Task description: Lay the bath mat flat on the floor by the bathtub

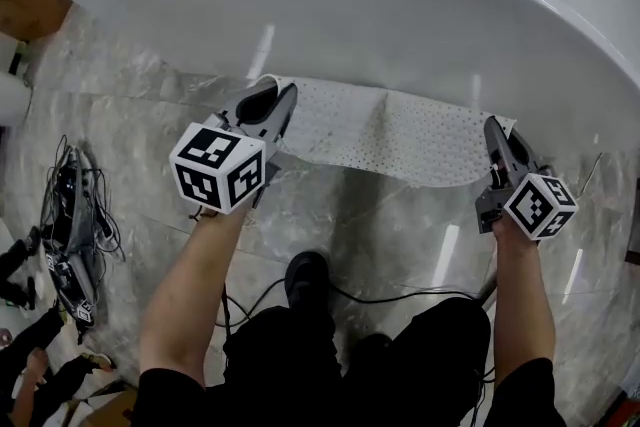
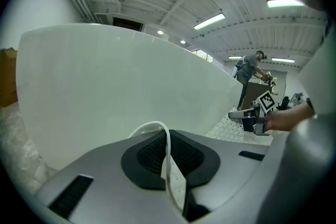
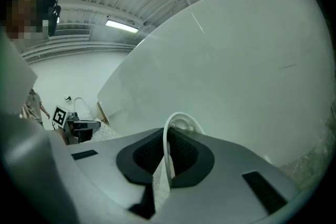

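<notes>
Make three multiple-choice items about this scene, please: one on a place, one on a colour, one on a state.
1. Where is the bath mat?
A. between the left tongs and the right tongs, beside the bathtub
B. inside the bathtub
C. under the person's shoes

2. What colour is the bath mat?
A. red
B. white
C. dark blue

3. How are the left tongs?
A. wide open, empty
B. shut on a cable
C. shut on the bath mat's edge

Answers:
1 A: the head view shows it spanning from one pair of tongs to the other along the bathtub.
2 B: it is white with small dots.
3 C: the left gripper view shows the edge pinched between the pads.
</notes>
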